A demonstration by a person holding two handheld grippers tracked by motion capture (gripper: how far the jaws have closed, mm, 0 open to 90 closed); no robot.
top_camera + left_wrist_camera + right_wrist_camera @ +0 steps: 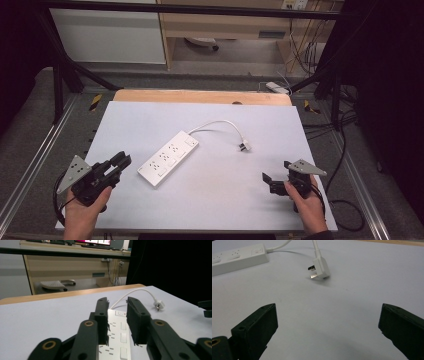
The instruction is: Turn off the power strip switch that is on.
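A white power strip (167,157) lies slantwise in the middle of the white tabletop (215,200). Its white cable (220,122) loops to a plug (244,146) lying on its side. My left gripper (120,162) rests at the table's left, pointing at the strip's near end; its jaws stand a narrow gap apart with nothing between them. In the left gripper view (117,302) the strip (117,322) shows through that gap, with the plug (159,305) beyond. My right gripper (277,171) is wide open at the right. In the right gripper view (328,307) the plug (319,268) lies ahead, and the strip (237,258) at upper left.
A wooden strip (200,96) edges the table's far side. Metal frame rails (30,160) run along both sides. Cables (345,205) trail on the floor at right, and a small white adapter (277,87) lies behind the table. Bare tabletop surrounds the strip.
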